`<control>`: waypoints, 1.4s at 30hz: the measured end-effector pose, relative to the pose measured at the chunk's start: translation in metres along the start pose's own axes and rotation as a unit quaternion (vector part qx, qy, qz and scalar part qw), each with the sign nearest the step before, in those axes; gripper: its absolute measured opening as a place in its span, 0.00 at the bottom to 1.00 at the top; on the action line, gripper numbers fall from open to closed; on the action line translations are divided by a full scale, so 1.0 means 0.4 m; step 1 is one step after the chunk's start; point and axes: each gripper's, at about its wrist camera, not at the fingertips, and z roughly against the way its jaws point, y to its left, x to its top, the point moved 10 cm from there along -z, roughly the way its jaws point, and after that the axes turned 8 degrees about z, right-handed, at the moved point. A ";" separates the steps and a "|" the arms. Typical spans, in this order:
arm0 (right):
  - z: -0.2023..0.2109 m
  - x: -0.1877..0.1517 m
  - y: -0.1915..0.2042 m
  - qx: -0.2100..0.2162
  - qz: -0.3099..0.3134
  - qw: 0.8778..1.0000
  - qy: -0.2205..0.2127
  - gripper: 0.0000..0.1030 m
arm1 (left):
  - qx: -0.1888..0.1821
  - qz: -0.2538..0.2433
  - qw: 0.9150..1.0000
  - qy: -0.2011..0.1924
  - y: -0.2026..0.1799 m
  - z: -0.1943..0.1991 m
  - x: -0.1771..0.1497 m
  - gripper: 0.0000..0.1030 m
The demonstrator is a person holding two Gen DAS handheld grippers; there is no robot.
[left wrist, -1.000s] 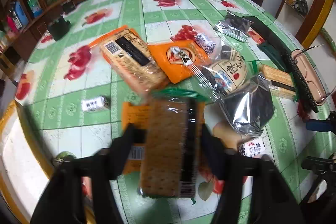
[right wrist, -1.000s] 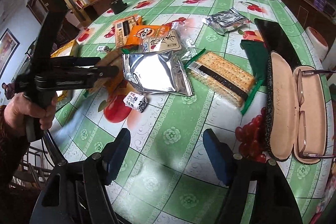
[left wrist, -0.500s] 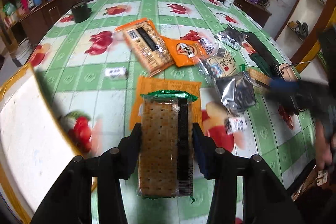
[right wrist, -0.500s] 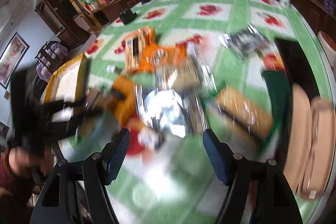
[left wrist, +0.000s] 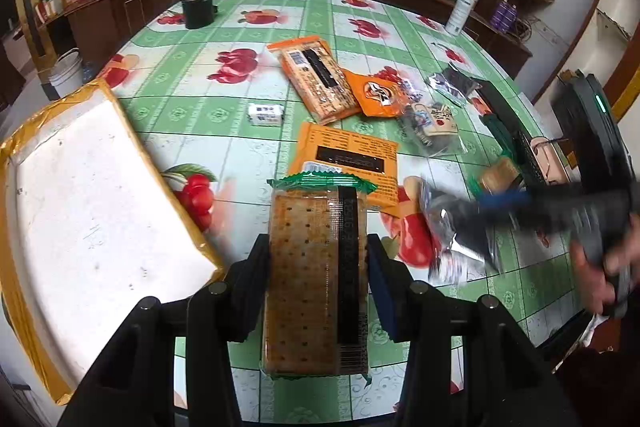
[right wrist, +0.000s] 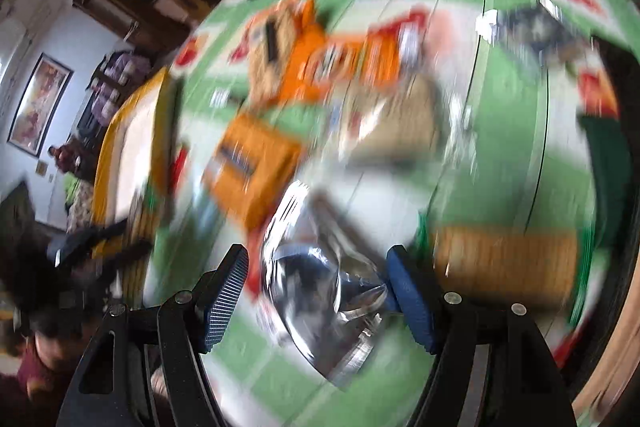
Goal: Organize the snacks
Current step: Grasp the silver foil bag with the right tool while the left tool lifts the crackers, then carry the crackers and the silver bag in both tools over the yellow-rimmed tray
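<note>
Left gripper (left wrist: 318,267) pinches the green-trimmed cracker pack (left wrist: 318,279) above the table's near edge, beside the white tray (left wrist: 80,195). Right gripper (right wrist: 316,291), jaws spread, straddles the silver foil pouch (right wrist: 320,291). Best to square up, then close gently: foil looks slippery.

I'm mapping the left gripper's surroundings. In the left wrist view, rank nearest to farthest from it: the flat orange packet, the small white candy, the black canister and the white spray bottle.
1. Flat orange packet, just ahead of the left gripper and its cracker pack.
2. Small white candy, ahead, slightly left.
3. Black canister, far left.
4. White spray bottle, far right edge.
</note>
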 end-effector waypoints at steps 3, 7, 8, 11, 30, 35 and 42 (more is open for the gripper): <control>0.006 -0.071 0.029 -0.006 0.022 1.000 0.011 0.74 | 0.004 0.003 1.000 -0.003 0.008 0.007 0.000 0.44; 0.007 -0.080 0.062 -0.034 0.084 0.996 0.002 0.74 | 0.002 0.005 1.000 -0.003 0.004 0.010 -0.001 0.44; -0.001 -0.081 0.071 -0.037 0.098 0.995 0.006 0.74 | 0.001 0.003 1.000 -0.003 0.000 0.010 -0.002 0.44; -0.028 -0.079 0.087 -0.049 0.127 0.990 0.016 0.74 | 0.000 -0.004 1.000 -0.003 -0.012 0.009 -0.006 0.44; -0.057 -0.074 0.070 -0.156 0.135 0.978 0.010 0.62 | -0.001 -0.006 1.000 0.001 -0.027 -0.005 -0.016 0.44; -0.023 -0.078 0.053 -0.132 0.095 0.987 -0.013 0.62 | -0.004 -0.004 1.000 -0.004 -0.027 0.002 -0.015 0.44; 0.016 -0.054 0.057 -0.115 0.066 0.990 -0.041 0.62 | -0.003 0.006 1.000 -0.013 -0.011 0.021 -0.010 0.44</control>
